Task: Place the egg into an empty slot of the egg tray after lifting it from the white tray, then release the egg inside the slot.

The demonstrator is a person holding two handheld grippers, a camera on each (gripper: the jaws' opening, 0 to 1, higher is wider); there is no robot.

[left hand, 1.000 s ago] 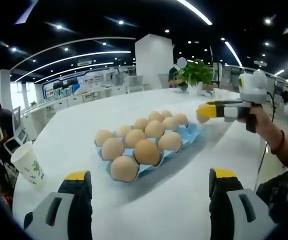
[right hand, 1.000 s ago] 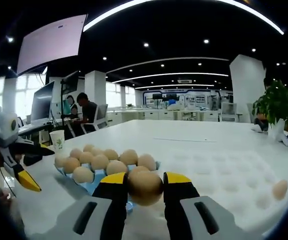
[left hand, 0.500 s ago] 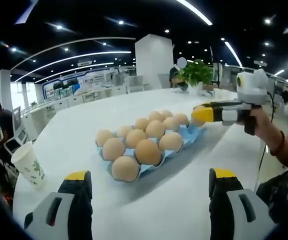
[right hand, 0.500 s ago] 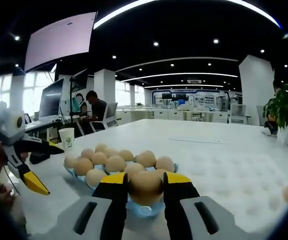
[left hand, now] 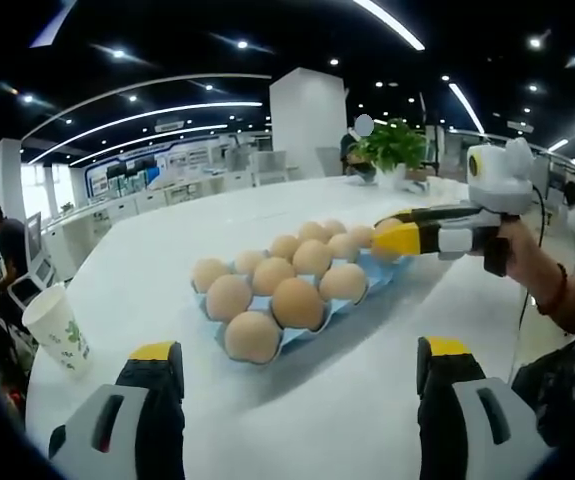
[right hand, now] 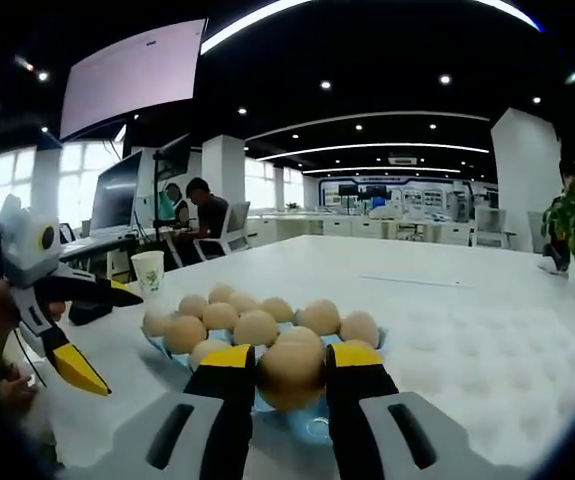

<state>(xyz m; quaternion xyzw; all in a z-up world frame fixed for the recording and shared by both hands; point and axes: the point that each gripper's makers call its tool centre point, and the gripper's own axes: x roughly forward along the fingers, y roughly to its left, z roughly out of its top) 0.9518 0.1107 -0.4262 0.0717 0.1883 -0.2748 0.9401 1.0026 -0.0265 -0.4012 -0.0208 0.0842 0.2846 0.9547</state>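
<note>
A blue egg tray (left hand: 381,268) on the white table holds several brown eggs (left hand: 298,302). From the right of the left gripper view comes my right gripper (left hand: 395,240), shut on a brown egg (left hand: 388,224) just over the tray's far right end. The right gripper view has that held egg (right hand: 292,374) between the shut jaws of my right gripper (right hand: 292,358), low over the egg tray (right hand: 156,343). My left gripper (left hand: 297,368) stands open, nothing between its jaws, short of the tray. It is also at the left of the right gripper view as the left gripper (right hand: 75,335), open.
A paper cup (left hand: 56,327) stands left of the egg tray, also seen as the cup (right hand: 149,272). The white dimpled tray (right hand: 467,345) lies to the right. A potted plant (left hand: 392,146) sits at the table's far end. A person (right hand: 207,215) sits at a desk behind.
My right gripper has carried the egg toward the egg tray and now hangs over its end. The left gripper has stayed still and open.
</note>
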